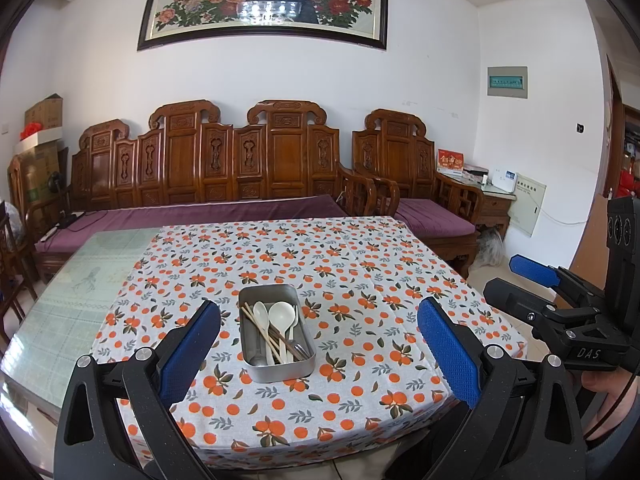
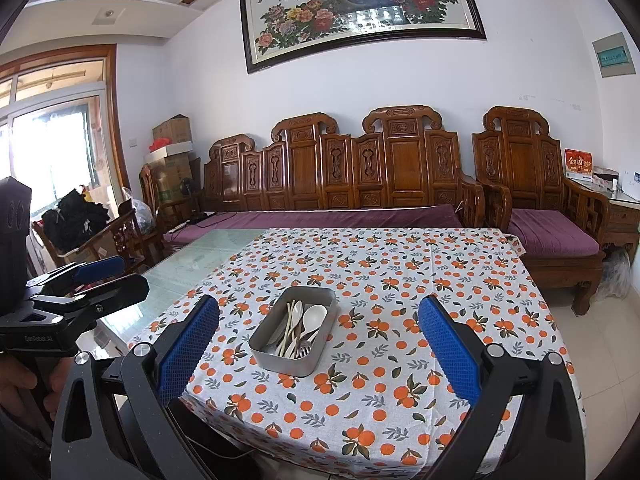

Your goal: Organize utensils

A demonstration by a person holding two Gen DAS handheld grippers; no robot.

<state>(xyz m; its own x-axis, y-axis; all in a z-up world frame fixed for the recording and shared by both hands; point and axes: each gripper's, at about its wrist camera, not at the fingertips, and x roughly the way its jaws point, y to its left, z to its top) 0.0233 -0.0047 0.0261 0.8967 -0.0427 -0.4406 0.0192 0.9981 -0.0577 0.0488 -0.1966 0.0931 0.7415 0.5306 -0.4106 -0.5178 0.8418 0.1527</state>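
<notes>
1. One metal tin [image 1: 276,334] on the orange-print tablecloth [image 1: 360,280]. It holds two white spoons [image 1: 280,314] with bowls at the tin's 12 o'clock end, a few pale chopsticks [image 1: 260,328], and at least one metal fork [image 2: 305,349].
2. Two sets of tongs in play. The left gripper [image 1: 318,344] has its blue pads spread wide with nothing between them. Same deal for the right gripper [image 2: 318,344]: wide apart, holding nothing.
3. Hard to count exactly: handles pile up at the tin's 6 o'clock end, so I can't tell how many chopsticks or metal pieces there are. There's a grey metal utensil down in the near corner, type unclear.
4. The glass tabletop [image 1: 72,288] shows only at the cloth's 9 o'clock side; the rest is covered.
5. In the left wrist view the tin sits between the fingers, a bit toward the left pad, and beyond the tips, not touching. The right gripper peeks in at 3 o'clock.
6. In the right wrist view the tin again sits between the pads, slightly left, clear of both.
</notes>
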